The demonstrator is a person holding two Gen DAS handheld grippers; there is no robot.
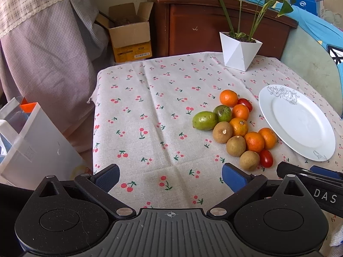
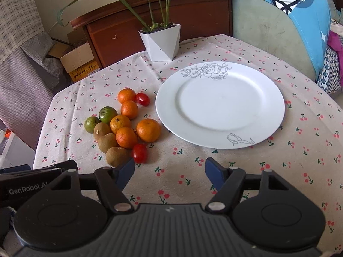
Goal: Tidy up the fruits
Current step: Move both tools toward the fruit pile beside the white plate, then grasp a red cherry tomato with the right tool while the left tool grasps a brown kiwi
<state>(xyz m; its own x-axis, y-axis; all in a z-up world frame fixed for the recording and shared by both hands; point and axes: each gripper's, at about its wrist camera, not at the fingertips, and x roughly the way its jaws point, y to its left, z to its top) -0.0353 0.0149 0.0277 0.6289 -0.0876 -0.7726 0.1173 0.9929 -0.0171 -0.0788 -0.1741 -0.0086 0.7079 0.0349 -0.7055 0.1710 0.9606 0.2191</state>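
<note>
**Ana:** Fruit everywhere on the left side of the bench [image 2: 235,182], and nothing moved yet by the look of it. Left hand-held gripper [image 1: 170,176] hangs released over bare cherry-print cloth, nothing between its blue pads.

**Ben:** And the pile sits ahead and to its right. Two green fruits [image 2: 100,117] on the far left edge, three brown kiwi-like fruits [image 2: 108,142] beside them, then five tangerines [image 2: 148,130] through the middle, all packed touching.

**Ana:** Two cherry tomatoes too, one at the back, one cherry tomato [image 2: 139,153] at the front, just ahead of the right tool's left finger.

**Ben:** Right hand-held gripper [image 2: 169,172] is spread wide as well, holding nothing. Further right, the white plate [image 2: 272,107] lies bare, close beside the pile.

**Ana:** I'd guess the plate is the destination. Best start with an outer piece, that front tomato or the big tangerine nearest the rim.

**Ben:** Agreed. Straddle it squarely and close gently. Tomatoes bruise, and round fruit rolls if its neighbours get nudged.
</note>
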